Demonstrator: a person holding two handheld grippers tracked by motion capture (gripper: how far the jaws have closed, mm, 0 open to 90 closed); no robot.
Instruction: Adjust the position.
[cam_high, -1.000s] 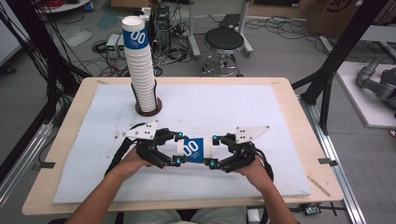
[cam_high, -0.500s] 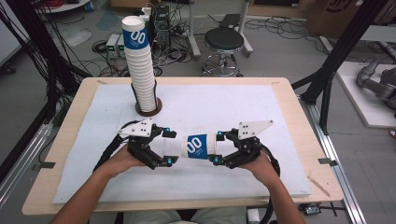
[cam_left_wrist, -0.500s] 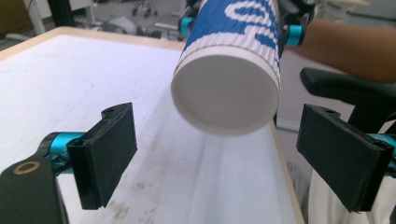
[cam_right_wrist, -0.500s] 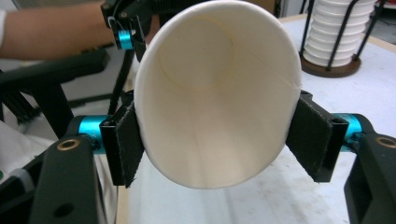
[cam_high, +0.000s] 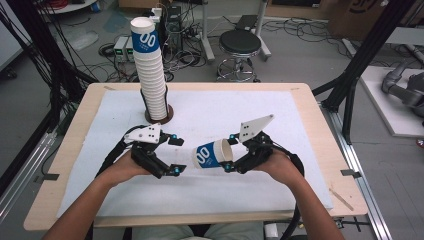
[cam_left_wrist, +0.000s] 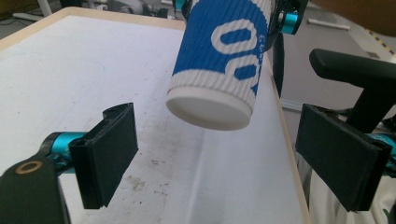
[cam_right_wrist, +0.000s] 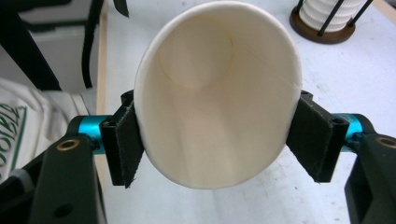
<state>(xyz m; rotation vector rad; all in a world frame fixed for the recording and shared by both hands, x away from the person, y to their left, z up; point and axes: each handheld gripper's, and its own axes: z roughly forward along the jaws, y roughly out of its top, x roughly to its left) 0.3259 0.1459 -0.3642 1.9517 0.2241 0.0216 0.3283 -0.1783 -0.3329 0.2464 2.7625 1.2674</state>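
Left gripper (cam_high: 176, 156) jaws just popped wide open w/ nothing between them, letting go of the blue-and-white ribbed paper cup (cam_high: 212, 154). Right gripper (cam_high: 231, 151) now clamps it alone, lifted off the table, prob headed to the tall cup stack (cam_high: 150, 75).

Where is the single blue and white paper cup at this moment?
In the high view, the paper cup lies on its side above the white mat, right of centre, clamped at its rim by the right gripper, apart from the open left gripper.
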